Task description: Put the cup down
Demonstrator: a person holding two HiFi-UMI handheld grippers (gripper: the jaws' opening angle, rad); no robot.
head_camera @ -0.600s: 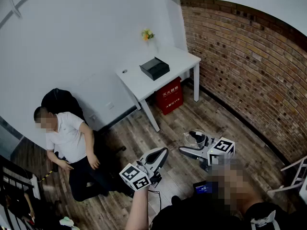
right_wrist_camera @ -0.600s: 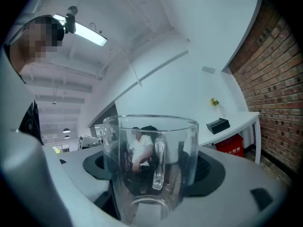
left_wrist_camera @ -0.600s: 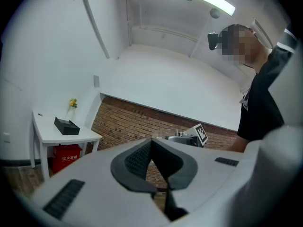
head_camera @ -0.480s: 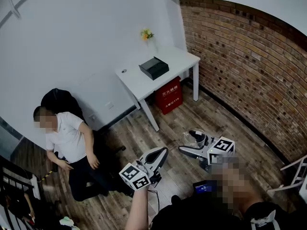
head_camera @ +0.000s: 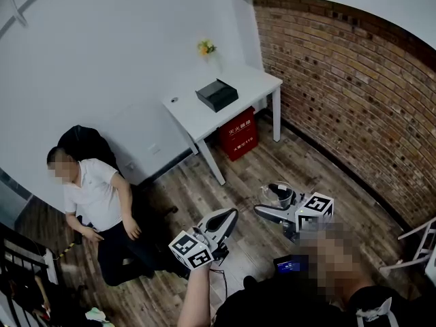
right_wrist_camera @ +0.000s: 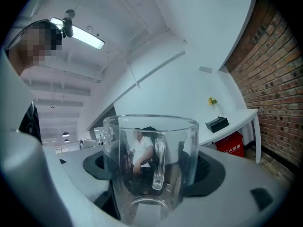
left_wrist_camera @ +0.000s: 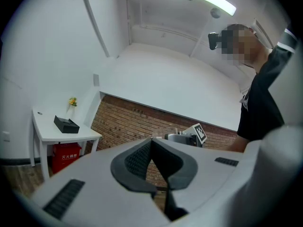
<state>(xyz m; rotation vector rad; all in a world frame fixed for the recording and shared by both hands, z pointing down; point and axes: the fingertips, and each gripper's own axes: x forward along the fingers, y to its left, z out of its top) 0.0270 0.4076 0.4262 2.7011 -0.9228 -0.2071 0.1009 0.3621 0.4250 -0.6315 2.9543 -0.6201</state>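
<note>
Left gripper point(head_camera: 234, 216) jaws together, right gripper point(head_camera: 272, 200) jaws wide, gripping

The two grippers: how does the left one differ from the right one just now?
Jaws: the left gripper has its jaws closed together, while the right gripper has its jaws spread wide.
Load: the left gripper holds nothing, while the right gripper is clamped on a clear glass cup with a handle.
Both are white.
</note>
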